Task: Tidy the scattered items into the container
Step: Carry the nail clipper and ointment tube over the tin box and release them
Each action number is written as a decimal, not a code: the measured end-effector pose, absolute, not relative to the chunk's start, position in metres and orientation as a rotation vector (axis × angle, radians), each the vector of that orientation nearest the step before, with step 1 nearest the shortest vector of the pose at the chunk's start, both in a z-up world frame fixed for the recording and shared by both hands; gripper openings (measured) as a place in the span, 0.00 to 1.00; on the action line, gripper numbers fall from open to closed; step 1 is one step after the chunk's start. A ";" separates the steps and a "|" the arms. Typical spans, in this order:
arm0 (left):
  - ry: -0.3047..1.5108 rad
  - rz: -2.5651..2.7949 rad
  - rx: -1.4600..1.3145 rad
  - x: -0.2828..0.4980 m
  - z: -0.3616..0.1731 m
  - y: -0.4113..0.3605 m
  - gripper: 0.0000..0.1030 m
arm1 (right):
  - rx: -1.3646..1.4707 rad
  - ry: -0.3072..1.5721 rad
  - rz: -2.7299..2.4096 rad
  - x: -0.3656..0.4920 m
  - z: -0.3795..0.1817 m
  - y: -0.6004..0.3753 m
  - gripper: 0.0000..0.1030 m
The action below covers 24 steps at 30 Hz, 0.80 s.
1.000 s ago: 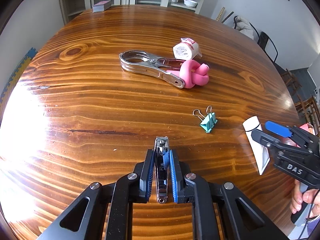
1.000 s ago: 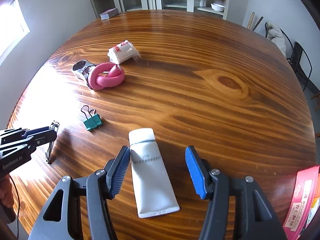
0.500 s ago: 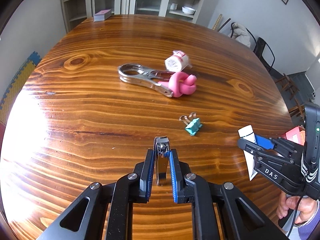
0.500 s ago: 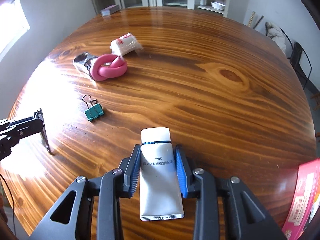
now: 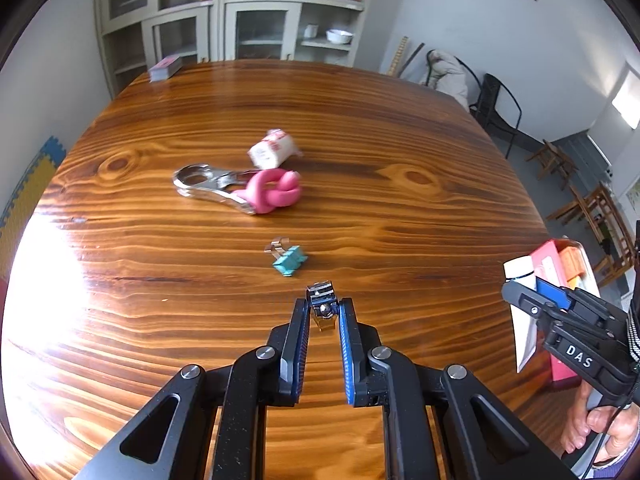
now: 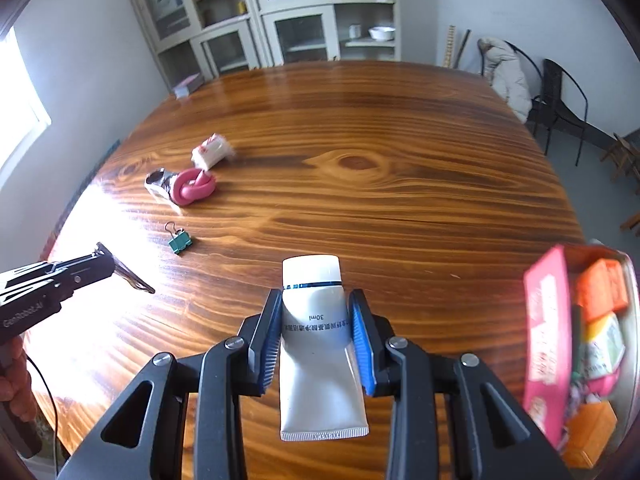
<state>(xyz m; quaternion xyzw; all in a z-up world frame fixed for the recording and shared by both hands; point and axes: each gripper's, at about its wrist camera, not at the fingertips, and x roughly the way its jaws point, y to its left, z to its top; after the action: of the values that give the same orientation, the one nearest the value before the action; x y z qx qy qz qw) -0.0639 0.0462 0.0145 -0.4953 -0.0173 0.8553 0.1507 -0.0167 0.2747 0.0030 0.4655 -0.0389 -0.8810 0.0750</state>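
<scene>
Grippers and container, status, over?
Left gripper shut on nail clipper. Right gripper shut on white tube. Container at right, part filled. Nothing in the way.

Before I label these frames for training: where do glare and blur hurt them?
Left wrist view: sun glare washes out the table at the left edge, and the green binder clip is smeared by motion. Right wrist view: the same glare at left, and the container at right is blurred. Both bend hard at the rim.

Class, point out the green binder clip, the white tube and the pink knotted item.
green binder clip [image 6: 181,242], right wrist view, on its body.
white tube [image 6: 316,320], right wrist view, printed middle.
pink knotted item [image 5: 276,194], left wrist view, centre.
</scene>
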 end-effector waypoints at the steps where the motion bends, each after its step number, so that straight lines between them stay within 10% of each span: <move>1: -0.042 2.451 -1.413 -0.061 0.018 0.054 0.15 | 1.388 -0.131 -2.655 -0.012 0.007 0.282 0.35; 24: 0.127 2.171 -1.176 0.006 0.065 0.287 0.15 | 1.323 -0.509 -2.965 0.114 0.053 0.498 0.35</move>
<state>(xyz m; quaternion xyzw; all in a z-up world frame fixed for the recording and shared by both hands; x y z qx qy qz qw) 0.0060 0.2865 0.0647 -0.4492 0.0484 0.8294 0.3287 0.1142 0.4984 0.0533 0.4016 -0.1543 -0.8998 -0.0723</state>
